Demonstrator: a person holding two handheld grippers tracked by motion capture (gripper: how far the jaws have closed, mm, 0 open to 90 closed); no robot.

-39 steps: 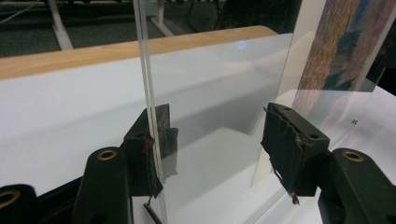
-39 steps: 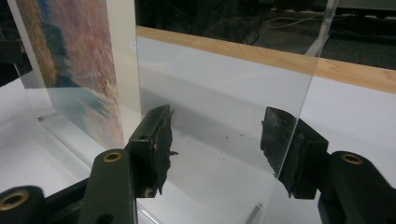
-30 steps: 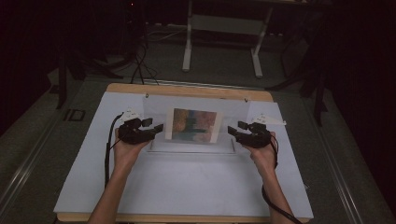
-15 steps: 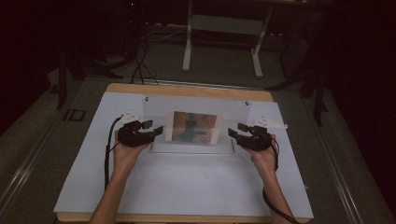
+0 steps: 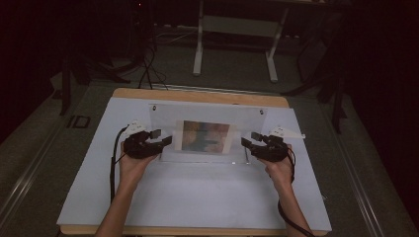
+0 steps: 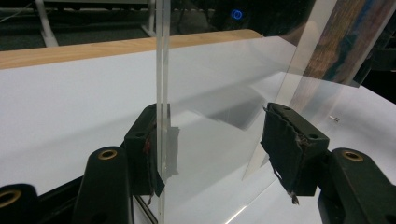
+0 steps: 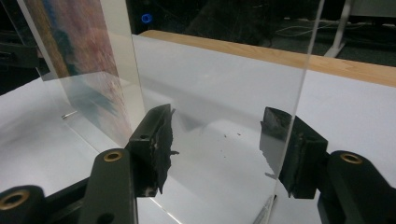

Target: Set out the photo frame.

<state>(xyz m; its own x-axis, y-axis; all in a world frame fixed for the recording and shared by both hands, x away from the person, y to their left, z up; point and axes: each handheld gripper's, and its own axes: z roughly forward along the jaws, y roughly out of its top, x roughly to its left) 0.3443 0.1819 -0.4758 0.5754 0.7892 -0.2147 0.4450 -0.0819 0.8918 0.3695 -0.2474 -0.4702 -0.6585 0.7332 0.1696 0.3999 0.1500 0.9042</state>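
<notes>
A: Item one?
B: Clear acrylic photo frame (image 5: 207, 133), two panes with a colour print (image 5: 206, 137) sandwiched between. It sits mid-table on the white sheet (image 5: 197, 197), tilted up toward the far edge.

A: Item two?
B: Left gripper (image 5: 165, 141), at the frame's left edge. In the left gripper view the pane edge (image 6: 162, 93) lies against one pad (image 6: 149, 154); the other pad (image 6: 282, 149) stands clear. Jaws wide, not clamped.

A: Item three?
B: Right gripper (image 5: 248, 140), at the frame's right edge. In the right gripper view the pane edge (image 7: 292, 121) runs just before one pad (image 7: 285, 149); the other stands apart. Jaws wide, nothing pinched.
</notes>
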